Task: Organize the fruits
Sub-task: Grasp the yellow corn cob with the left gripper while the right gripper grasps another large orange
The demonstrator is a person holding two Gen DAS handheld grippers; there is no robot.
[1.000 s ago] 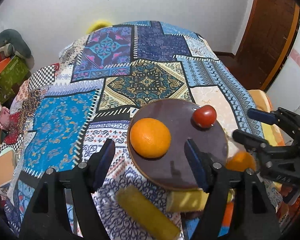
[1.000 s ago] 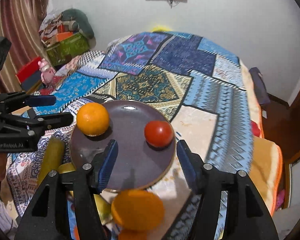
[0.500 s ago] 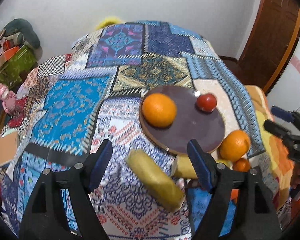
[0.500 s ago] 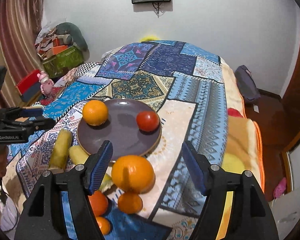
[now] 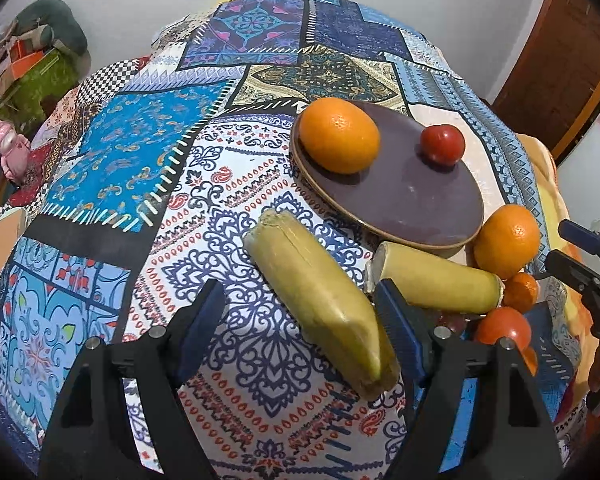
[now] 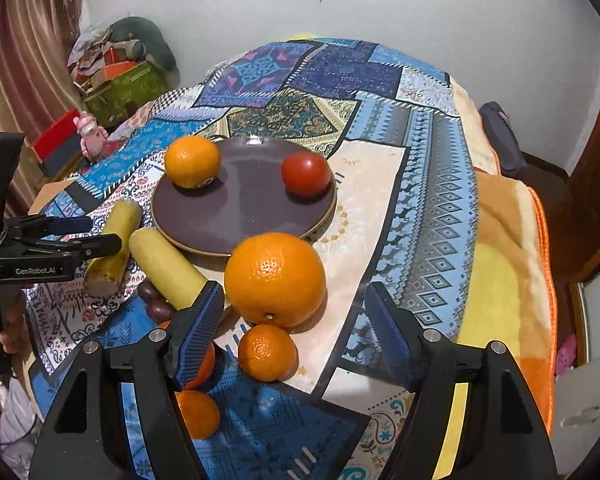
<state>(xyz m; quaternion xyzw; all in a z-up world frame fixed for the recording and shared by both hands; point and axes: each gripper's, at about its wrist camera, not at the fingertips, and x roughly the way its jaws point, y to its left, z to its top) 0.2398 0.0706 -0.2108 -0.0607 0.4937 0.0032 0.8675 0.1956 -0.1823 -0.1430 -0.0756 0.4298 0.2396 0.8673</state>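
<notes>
A dark brown plate [image 5: 404, 204] [image 6: 236, 220] on the patchwork cloth holds an orange [image 5: 340, 140] [image 6: 192, 161] and a red tomato [image 5: 443, 145] [image 6: 306, 173]. Off the plate lie two yellow-green stalks [image 5: 320, 292] [image 5: 436, 280], a large orange [image 6: 275, 279] [image 5: 506, 240] and several small oranges [image 6: 267, 352]. My left gripper [image 5: 300, 320] is open, its jaws either side of the near stalk's end. My right gripper [image 6: 294, 320] is open, just in front of the large orange.
The patchwork cloth [image 5: 140, 152] covers a bed that drops off at the right onto an orange-yellow blanket [image 6: 504, 264]. Boxes and a pink toy [image 6: 92, 132] sit at the far left. A wooden door [image 5: 560, 60] stands at the right.
Both grippers have pulled back from the plate toward the near edge. The stalks and loose oranges have come into full view. Both stay open.
</notes>
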